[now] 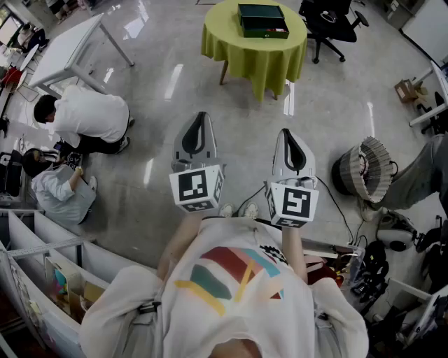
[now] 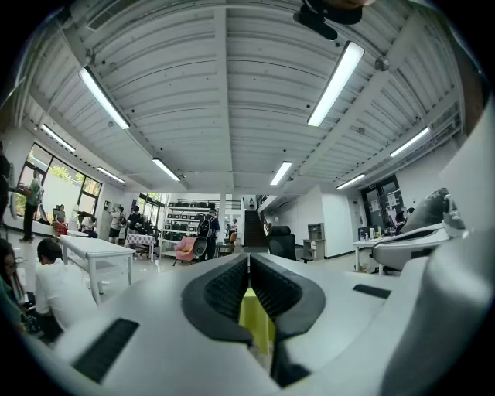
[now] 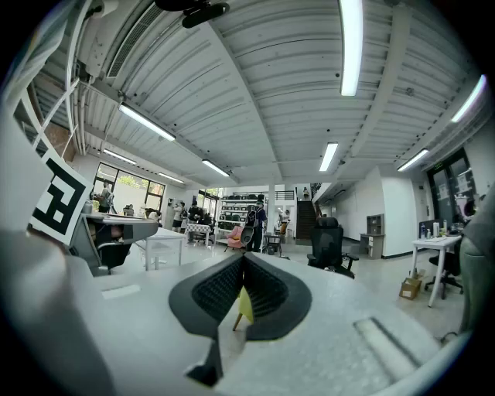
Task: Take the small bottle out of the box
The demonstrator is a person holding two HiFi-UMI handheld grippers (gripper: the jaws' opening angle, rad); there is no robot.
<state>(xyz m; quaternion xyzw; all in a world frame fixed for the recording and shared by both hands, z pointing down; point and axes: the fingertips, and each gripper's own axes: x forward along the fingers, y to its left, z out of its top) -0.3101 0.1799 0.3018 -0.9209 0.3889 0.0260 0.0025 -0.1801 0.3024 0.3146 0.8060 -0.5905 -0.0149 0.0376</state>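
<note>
I hold my left tool (image 1: 201, 116) and right tool (image 1: 288, 132) side by side above the floor, both with jaws together and empty, well apart from the dark green box (image 1: 262, 20) on the yellow-clothed round desk (image 1: 255, 59), the small bottle out of my sight.

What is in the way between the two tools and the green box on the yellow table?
Nothing visible. Only bare floor lies between the left tool, the right tool and the yellow-clothed table that carries the green box. Both tools are shut, empty and far from it. The small bottle does not show.
</note>
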